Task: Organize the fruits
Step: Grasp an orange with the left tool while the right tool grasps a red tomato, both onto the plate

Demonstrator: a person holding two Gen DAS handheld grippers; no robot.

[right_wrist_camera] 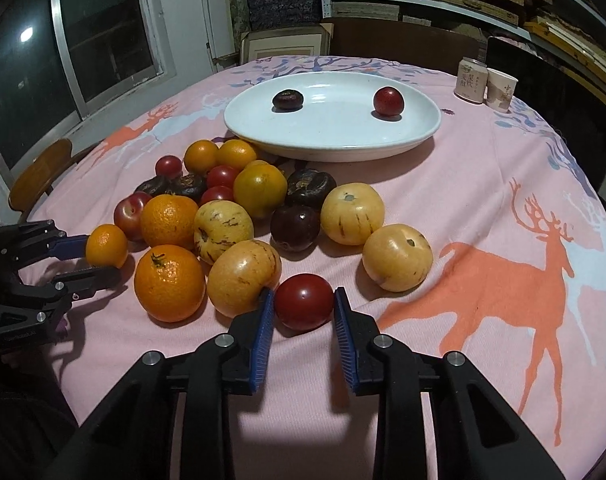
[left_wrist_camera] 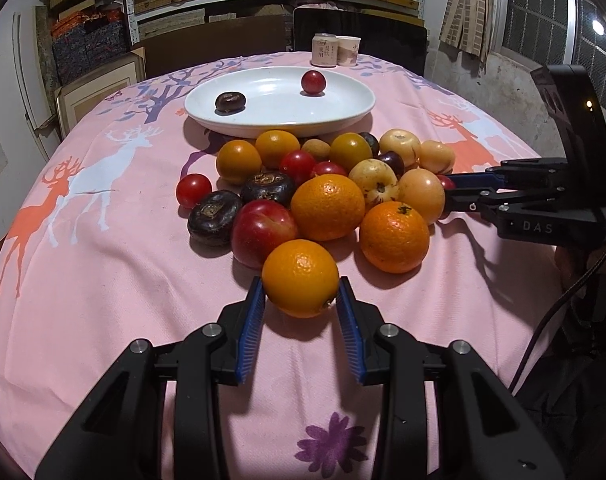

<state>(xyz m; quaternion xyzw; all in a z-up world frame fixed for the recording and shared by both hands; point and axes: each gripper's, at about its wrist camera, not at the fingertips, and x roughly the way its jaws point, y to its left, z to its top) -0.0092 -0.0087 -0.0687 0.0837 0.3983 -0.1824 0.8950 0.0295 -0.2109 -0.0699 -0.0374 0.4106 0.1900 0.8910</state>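
A pile of fruit lies on the pink tablecloth: oranges, red tomatoes, yellow striped melons, dark water chestnuts. My left gripper has its jaws around the nearest orange, pads touching both sides. My right gripper has its jaws around a red tomato at the pile's near edge, pads at both sides. A white plate behind the pile holds one dark chestnut and one red fruit. The right gripper also shows in the left wrist view, the left gripper in the right wrist view.
A can and a paper cup stand at the table's far edge. A dark chair back stands behind them. Shelves with boxes line the wall. A wooden chair stands beside the table.
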